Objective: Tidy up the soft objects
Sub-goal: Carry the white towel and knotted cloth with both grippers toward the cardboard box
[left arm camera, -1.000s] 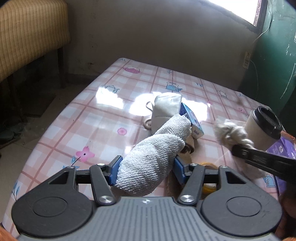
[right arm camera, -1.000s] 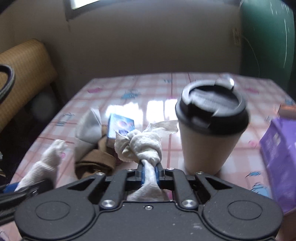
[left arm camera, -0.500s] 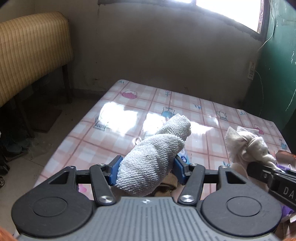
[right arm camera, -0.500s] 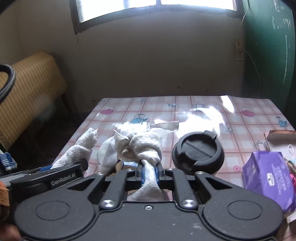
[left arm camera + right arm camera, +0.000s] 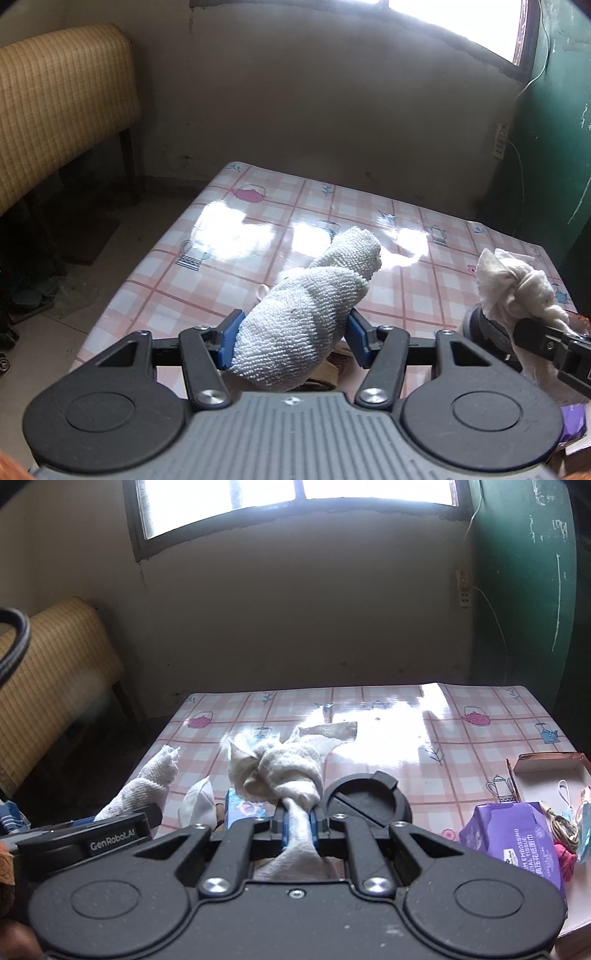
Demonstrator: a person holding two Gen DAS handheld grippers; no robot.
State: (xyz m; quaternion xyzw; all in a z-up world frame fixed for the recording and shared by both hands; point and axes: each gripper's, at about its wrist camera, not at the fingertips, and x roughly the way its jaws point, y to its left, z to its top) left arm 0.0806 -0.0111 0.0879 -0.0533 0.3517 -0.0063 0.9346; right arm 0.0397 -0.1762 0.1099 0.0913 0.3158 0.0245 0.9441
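My left gripper (image 5: pixel 293 338) is shut on a rolled white terry towel (image 5: pixel 306 314) and holds it above the near part of the pink checked table (image 5: pixel 258 236). My right gripper (image 5: pixel 298 821) is shut on a knotted off-white cloth (image 5: pixel 280 771), also held above the table; this cloth shows at the right of the left wrist view (image 5: pixel 517 288). The towel shows at the left of the right wrist view (image 5: pixel 147 790). A white pouch (image 5: pixel 197 803) and a brown cloth lie below, mostly hidden.
A black-lidded paper cup (image 5: pixel 365 801) stands just right of my right gripper. A small blue box (image 5: pixel 243 808) lies under the knotted cloth. A purple tissue pack (image 5: pixel 513 842) and an open cardboard box (image 5: pixel 546 768) sit at the right. A wicker bench (image 5: pixel 55 110) stands left.
Both grippers have risen and tilted up with their cloths; the table items have dropped lower in view, and the cup is now seen from above.
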